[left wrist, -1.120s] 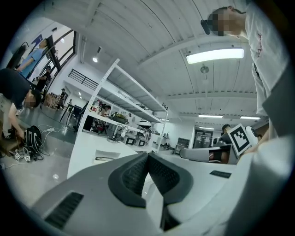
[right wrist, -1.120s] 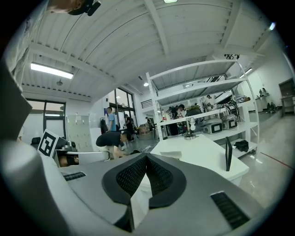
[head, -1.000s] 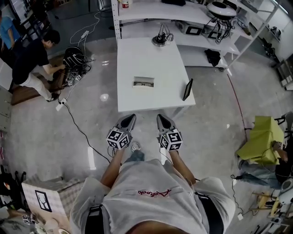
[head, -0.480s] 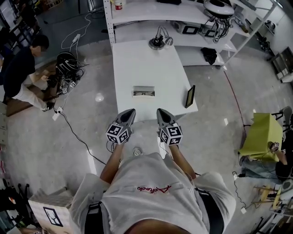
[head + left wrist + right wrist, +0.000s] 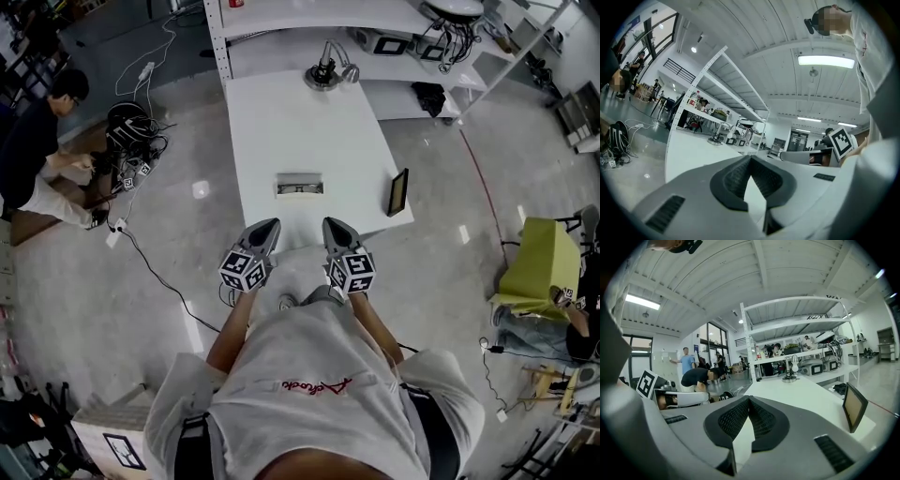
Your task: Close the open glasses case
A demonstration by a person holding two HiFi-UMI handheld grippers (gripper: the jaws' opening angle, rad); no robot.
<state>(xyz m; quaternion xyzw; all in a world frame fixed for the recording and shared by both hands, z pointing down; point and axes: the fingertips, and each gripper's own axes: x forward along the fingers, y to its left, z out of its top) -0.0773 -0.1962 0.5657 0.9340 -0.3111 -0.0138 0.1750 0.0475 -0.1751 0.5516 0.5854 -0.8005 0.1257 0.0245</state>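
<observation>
The open glasses case lies on the white table, near its front edge, with its lid up. Both grippers are held side by side just short of that edge, pointing at the table. My left gripper is shut and holds nothing; its pads meet at the tip. My right gripper is also shut and empty, and its pads touch at the tip. The case is beyond both tips and between them. It does not show in either gripper view, where the jaws hide it.
A black tablet on a stand sits at the table's front right corner. A desk lamp stands at the table's far end. White shelving runs behind. A person crouches by cables on the left floor.
The table and case have drawn nearer in the head view as the person stepped forward. Both grippers moved with the body toward the table's front edge, still shut.
</observation>
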